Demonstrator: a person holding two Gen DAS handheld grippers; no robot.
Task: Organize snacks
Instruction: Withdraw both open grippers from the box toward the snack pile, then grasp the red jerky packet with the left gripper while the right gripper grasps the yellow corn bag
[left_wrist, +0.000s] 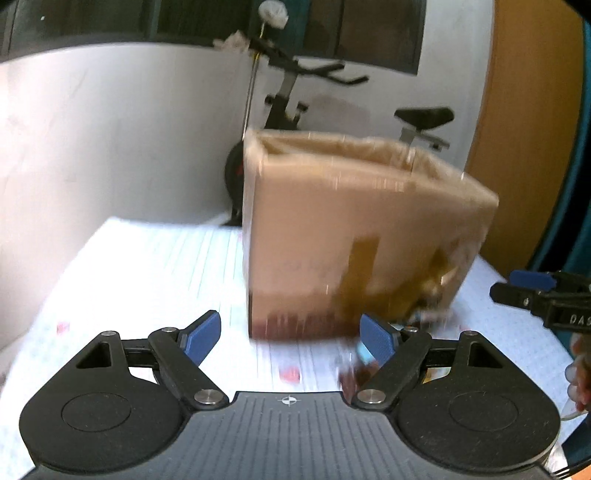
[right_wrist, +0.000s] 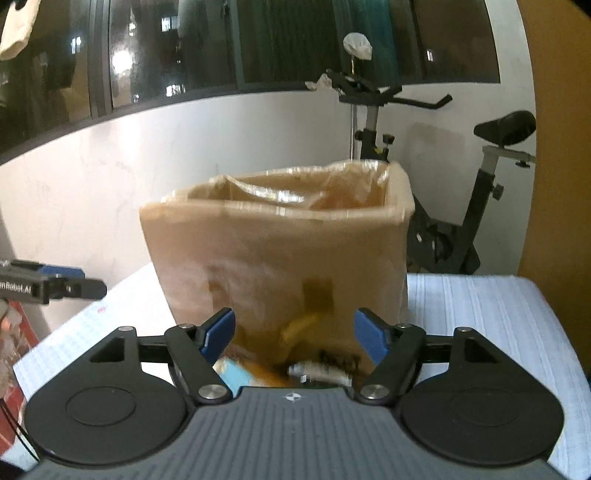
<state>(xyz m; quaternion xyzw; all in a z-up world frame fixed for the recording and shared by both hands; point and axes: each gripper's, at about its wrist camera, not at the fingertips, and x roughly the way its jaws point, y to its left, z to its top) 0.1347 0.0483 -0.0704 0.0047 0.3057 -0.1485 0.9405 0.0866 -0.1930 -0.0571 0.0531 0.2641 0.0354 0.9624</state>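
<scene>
A tall open cardboard box (left_wrist: 332, 229) lined with clear plastic stands on the white table; it also shows in the right wrist view (right_wrist: 280, 254). Snack packets lie at its base: a blurred pile (left_wrist: 424, 314) at its right corner, and a light blue packet (right_wrist: 236, 373) and a white tube-like packet (right_wrist: 321, 371) just ahead of the right gripper. My left gripper (left_wrist: 290, 336) is open and empty, close in front of the box. My right gripper (right_wrist: 295, 334) is open and empty, just above the packets. Each gripper shows in the other's view at the frame edge.
The white cloth-covered table (left_wrist: 147, 266) reaches to a white wall. An exercise bike (right_wrist: 461, 177) stands behind the table. A wooden panel (right_wrist: 554, 184) is at the right. A red item (right_wrist: 18, 354) lies at the table's left edge.
</scene>
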